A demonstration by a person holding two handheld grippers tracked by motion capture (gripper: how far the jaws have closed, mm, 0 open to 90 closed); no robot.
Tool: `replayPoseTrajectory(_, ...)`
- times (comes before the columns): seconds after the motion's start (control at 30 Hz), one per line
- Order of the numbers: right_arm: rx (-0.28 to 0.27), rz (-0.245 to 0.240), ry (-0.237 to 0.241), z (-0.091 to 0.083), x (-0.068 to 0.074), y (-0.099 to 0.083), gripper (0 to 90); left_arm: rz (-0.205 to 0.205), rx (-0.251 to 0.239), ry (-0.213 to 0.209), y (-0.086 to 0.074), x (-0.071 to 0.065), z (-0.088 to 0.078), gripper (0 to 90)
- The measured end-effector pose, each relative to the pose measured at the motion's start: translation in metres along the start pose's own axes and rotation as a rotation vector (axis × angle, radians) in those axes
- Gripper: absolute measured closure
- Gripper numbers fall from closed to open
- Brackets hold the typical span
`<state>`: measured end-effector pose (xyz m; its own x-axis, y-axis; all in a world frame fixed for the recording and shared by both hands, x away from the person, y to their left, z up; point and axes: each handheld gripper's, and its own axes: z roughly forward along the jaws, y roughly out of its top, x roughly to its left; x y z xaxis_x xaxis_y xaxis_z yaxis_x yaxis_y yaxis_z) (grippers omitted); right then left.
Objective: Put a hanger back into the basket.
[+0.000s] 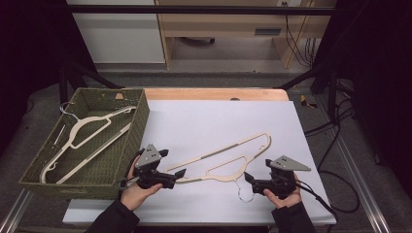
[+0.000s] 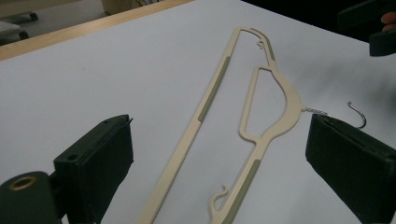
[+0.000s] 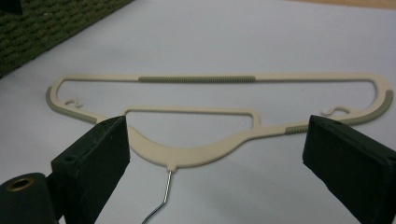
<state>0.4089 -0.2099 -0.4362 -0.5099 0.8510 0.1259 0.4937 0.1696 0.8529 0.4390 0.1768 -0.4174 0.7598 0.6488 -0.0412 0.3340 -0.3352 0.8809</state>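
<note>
At the lower centre of the high view, the cream hanger (image 1: 218, 162) lay flat on the white surface (image 1: 204, 121). The left gripper (image 1: 180, 173) and right gripper (image 1: 248, 176) flanked it, fingers apart, approaching to grasp; next, closing on its frame seemed needed.

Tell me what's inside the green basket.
In the green woven basket lies one cream hanger, its metal hook reaching past the far-left rim. Whatever sits low behind the near wall is covered.
</note>
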Motion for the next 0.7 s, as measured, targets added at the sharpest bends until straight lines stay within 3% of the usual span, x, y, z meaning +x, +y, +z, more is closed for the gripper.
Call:
replayPoseTrajectory(0.17, 0.064, -0.011, 0.004, 0.014, 0.009, -0.007, 13.9, -0.007, 0.001, 0.006, -0.003, 0.003, -0.001, 7.5)
replayPoseTrajectory(0.3, 0.122, -0.055, 0.000, 0.025, 0.018, -0.013, 21.1, -0.025, 0.000, 0.005, -0.006, 0.006, -0.001, 7.7)
replayPoseTrajectory(0.47, 0.167, -0.102, -0.016, 0.037, 0.026, -0.022, 36.0, -0.030, -0.004, 0.011, -0.008, 0.007, -0.003, 8.1)
replayPoseTrajectory(0.7, 0.241, -0.117, -0.032, 0.048, 0.034, -0.028, 59.1, -0.026, 0.002, 0.009, -0.008, 0.006, -0.002, 8.4)
